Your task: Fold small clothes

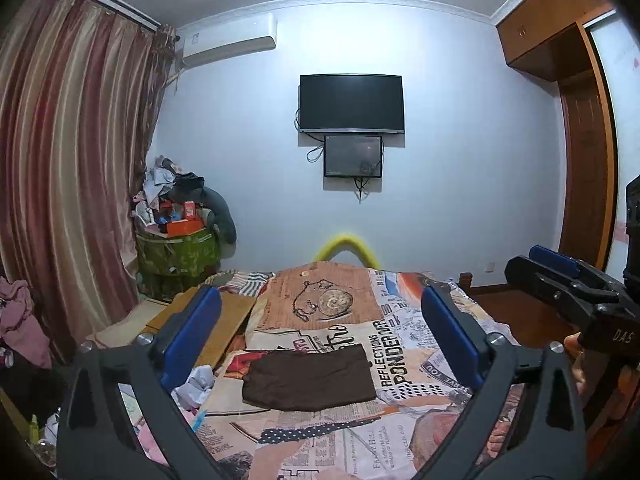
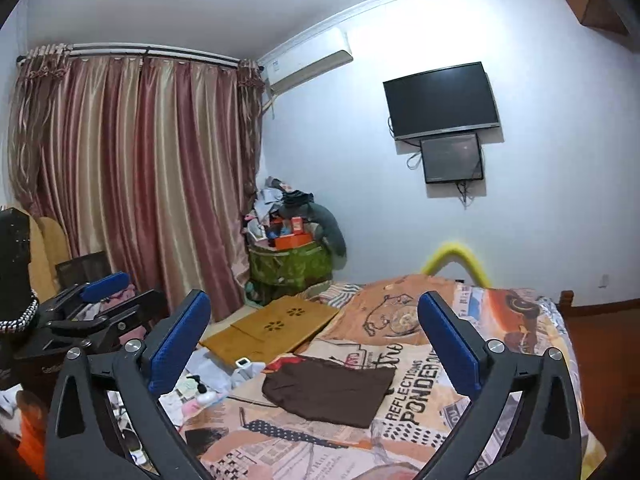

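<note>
Folded dark brown cloth rectangle (image 1: 308,378) flat on newsprint-patterned bedspread (image 1: 404,364), edges unobstructed; left gripper (image 1: 320,340) and right gripper (image 2: 314,340) wide apart, holding nothing

Home bedroom, bed (image 1: 400,344) with printed quilt, wall-mounted TV (image 1: 351,103), striped curtains (image 2: 132,176), probably wardrobe (image 1: 576,120)

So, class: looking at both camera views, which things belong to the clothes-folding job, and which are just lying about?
Part of the job:
- brown garment, lying flat on the bed
- left gripper, open
- right gripper, open

Just lying about:
- wooden lap desk
- green bag of clutter
- white bottle
- patterned bedspread
</note>
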`<state>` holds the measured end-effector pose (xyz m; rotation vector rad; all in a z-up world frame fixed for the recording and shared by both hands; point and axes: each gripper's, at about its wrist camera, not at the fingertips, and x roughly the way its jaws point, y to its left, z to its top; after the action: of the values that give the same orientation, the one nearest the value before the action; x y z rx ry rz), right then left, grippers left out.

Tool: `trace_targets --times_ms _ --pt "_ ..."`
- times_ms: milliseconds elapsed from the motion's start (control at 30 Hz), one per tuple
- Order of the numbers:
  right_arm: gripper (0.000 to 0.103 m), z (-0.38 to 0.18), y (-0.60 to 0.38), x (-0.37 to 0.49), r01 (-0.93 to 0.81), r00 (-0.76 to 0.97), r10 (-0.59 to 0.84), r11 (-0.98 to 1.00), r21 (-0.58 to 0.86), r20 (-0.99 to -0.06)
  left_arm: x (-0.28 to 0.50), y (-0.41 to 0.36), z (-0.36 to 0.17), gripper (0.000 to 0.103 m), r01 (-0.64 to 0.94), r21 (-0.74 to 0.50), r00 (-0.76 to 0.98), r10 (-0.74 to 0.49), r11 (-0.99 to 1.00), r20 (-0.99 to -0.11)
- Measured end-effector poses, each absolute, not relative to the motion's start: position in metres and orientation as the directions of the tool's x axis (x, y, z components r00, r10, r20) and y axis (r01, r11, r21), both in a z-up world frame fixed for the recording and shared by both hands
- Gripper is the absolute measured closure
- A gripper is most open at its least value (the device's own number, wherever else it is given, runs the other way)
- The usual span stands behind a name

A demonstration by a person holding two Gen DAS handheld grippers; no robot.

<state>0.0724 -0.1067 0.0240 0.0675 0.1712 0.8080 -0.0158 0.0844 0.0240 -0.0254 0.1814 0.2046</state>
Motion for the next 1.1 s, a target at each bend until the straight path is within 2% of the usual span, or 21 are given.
trace_targets --times_ms 1100 --pt "0.000 0.017 -0.116 0.063 -0.696 0.689 0.706 0.708 0.122 -0.166 -0.006 0.090 0.012 0.000 -0.197 -0.044 0.958 0.183 0.979 -0.219"
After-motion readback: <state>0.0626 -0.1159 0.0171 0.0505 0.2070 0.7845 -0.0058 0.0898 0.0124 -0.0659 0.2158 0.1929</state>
